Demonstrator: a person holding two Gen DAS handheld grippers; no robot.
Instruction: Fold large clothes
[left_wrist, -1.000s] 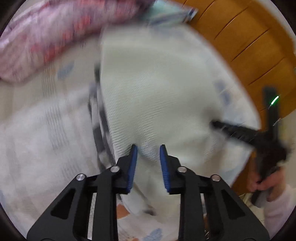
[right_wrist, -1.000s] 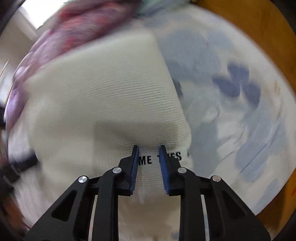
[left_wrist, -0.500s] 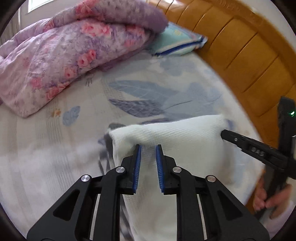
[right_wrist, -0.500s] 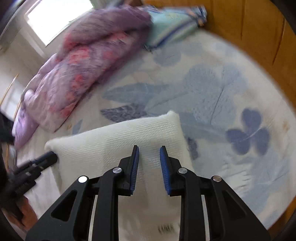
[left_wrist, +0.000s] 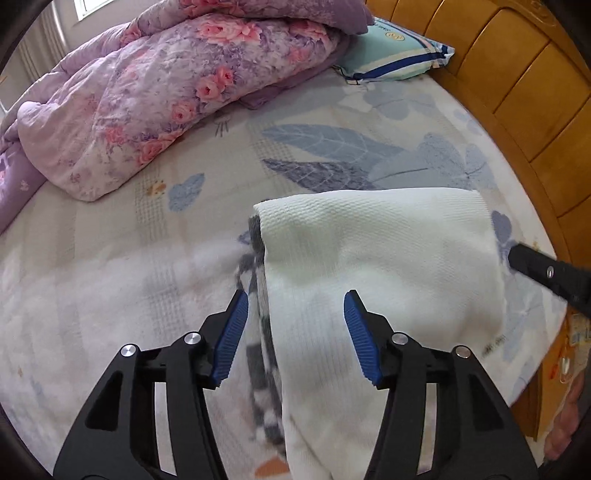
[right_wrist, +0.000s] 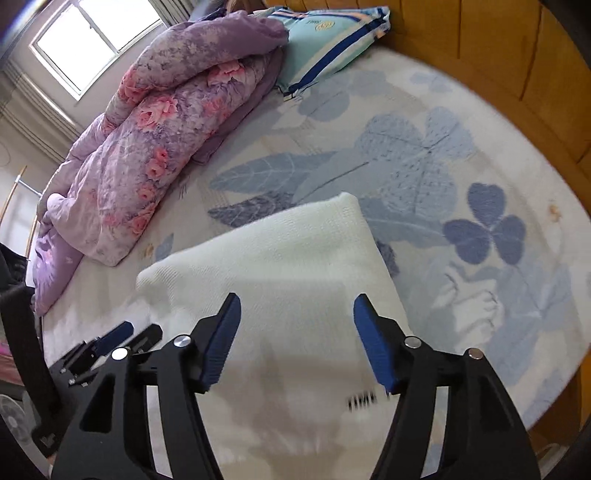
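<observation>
We are working over a bed whose sheet (left_wrist: 332, 122) is printed with pale blue leaves and clover shapes. A wooden headboard (left_wrist: 517, 74) is curving round the far right edge of the bed. A purple floral quilt (left_wrist: 147, 85) is lying bunched along the far left side, with a teal striped pillow (left_wrist: 395, 55) tucked at its end against the headboard.

The right wrist view is showing a bright window (right_wrist: 92, 44) beyond the quilt, which the left wrist view catches only as a sliver at its top edge. The left wrist view is showing a dark checked layer (left_wrist: 258, 332) peeking from under the left edge of the white knitted garment (left_wrist: 376, 258); the right wrist view is not showing it. The right wrist view is showing small black lettering on the garment near the bed's near edge, too blurred to read.

The garment is lying folded on the sheet, toward the near right part of the bed, its folded edge facing the quilt.

The left gripper (left_wrist: 295, 332) is hanging above the garment's left edge with its jaws standing well apart, having just been opening; the blue pads are pressing on nothing. The right gripper (right_wrist: 295, 339) is likewise hanging over the garment's near half, jaws just opened wide and holding nothing, cloth visible below the gap. In the left wrist view one black finger of the right gripper is pointing in from the right edge, beside the garment's right side.
</observation>
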